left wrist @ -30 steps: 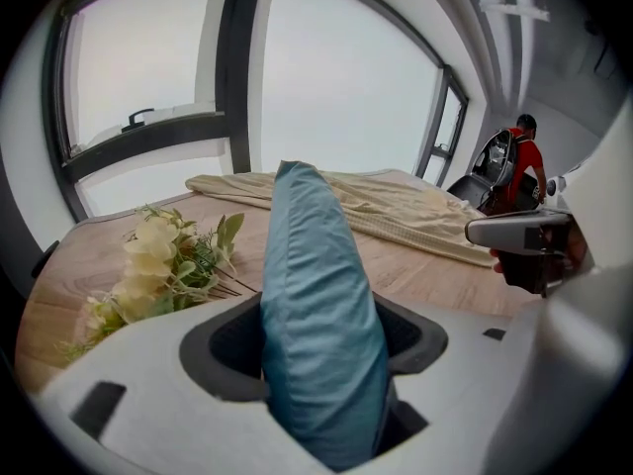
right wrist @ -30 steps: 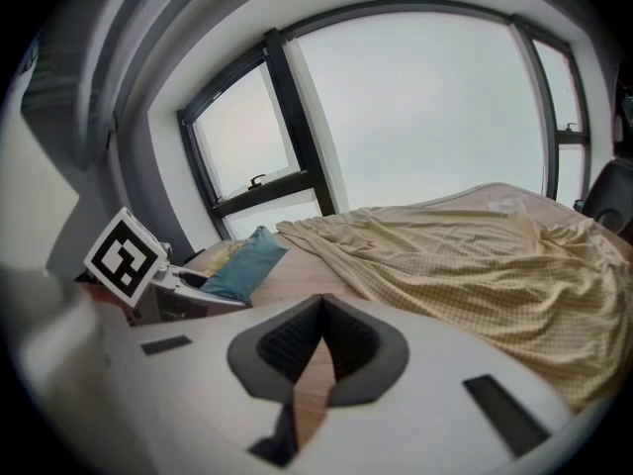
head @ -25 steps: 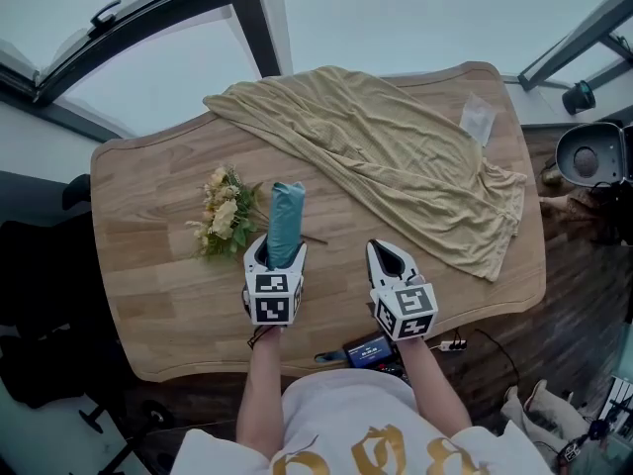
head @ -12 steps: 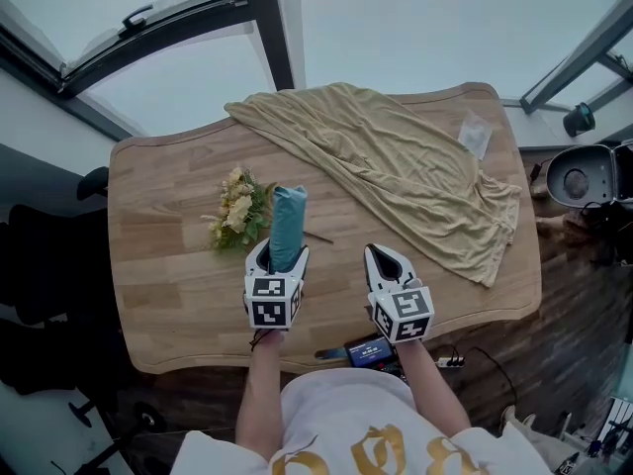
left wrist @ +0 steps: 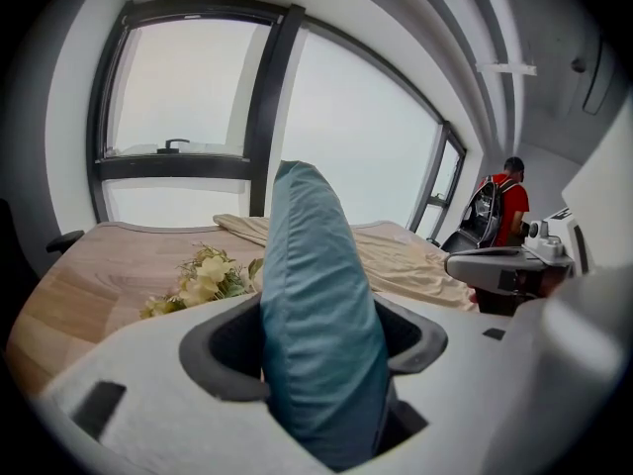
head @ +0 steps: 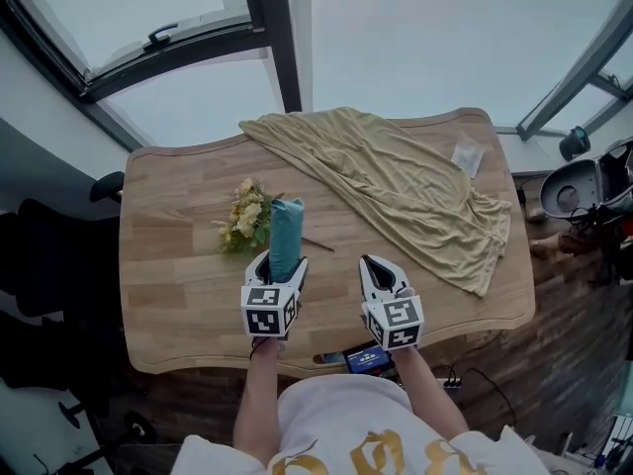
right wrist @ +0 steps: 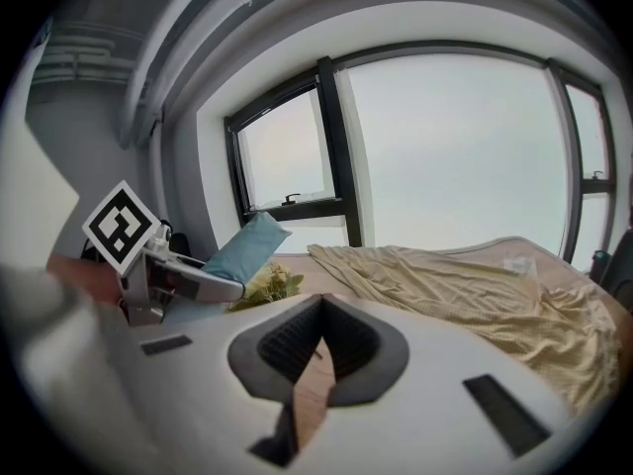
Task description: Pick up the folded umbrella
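Aloft, umbrella (head: 286,238) in left gripper (head: 274,273)

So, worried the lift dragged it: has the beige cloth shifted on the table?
No. The beige cloth still drapes from the table's far edge to its right corner.

Umbrella (head: 286,236) higher above table (head: 178,285).
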The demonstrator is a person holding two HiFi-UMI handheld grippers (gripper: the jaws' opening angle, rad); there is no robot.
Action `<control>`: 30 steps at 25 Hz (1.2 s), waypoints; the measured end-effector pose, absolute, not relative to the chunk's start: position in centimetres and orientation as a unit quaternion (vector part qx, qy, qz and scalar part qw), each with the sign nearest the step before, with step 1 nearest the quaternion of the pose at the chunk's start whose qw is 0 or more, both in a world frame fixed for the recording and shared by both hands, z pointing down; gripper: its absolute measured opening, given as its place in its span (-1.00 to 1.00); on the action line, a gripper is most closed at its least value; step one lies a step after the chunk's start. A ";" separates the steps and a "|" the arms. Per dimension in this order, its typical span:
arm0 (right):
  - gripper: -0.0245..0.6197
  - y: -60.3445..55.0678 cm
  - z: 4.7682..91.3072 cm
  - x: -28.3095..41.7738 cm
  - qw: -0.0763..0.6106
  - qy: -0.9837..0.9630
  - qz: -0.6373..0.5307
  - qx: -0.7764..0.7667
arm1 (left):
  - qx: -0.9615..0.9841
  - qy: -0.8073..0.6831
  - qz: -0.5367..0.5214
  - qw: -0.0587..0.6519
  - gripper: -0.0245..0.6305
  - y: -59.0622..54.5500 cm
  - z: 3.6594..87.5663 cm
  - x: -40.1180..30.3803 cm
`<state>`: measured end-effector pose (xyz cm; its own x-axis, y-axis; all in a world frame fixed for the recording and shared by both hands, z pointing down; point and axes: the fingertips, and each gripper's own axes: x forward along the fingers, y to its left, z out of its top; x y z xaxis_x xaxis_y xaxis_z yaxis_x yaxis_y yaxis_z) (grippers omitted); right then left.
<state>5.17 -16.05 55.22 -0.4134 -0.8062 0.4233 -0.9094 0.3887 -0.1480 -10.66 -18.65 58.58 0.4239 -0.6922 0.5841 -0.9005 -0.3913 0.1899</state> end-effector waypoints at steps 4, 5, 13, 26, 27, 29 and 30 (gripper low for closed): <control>-0.89 -15.2 54.3 5.0 0.134 -0.824 0.175 0.521 | 0.812 -0.484 0.209 0.249 0.04 -17.1 58.1 -10.5; -0.89 -15.1 54.0 4.9 0.133 -0.826 0.173 0.521 | 0.813 -0.484 0.207 0.250 0.04 -16.8 57.9 -10.5; -0.89 -13.8 51.4 4.0 0.115 -0.838 0.150 0.512 | 0.816 -0.494 0.162 0.252 0.04 -14.6 54.8 -10.9; -0.89 -10.5 48.8 2.0 0.112 -0.853 0.117 0.495 | 0.819 -0.510 0.110 0.239 0.04 -10.7 51.5 -12.3; -0.89 -10.3 48.6 1.9 0.111 -0.854 0.115 0.495 | 0.819 -0.511 0.105 0.238 0.04 -10.4 51.2 -12.3; -0.89 -9.7 48.2 1.9 0.110 -0.855 0.110 0.495 | 0.821 -0.512 0.094 0.235 0.04 -10.0 50.7 -12.4; -0.89 -9.5 48.1 2.0 0.110 -0.855 0.108 0.496 | 0.821 -0.512 0.090 0.235 0.04 -9.8 50.4 -12.4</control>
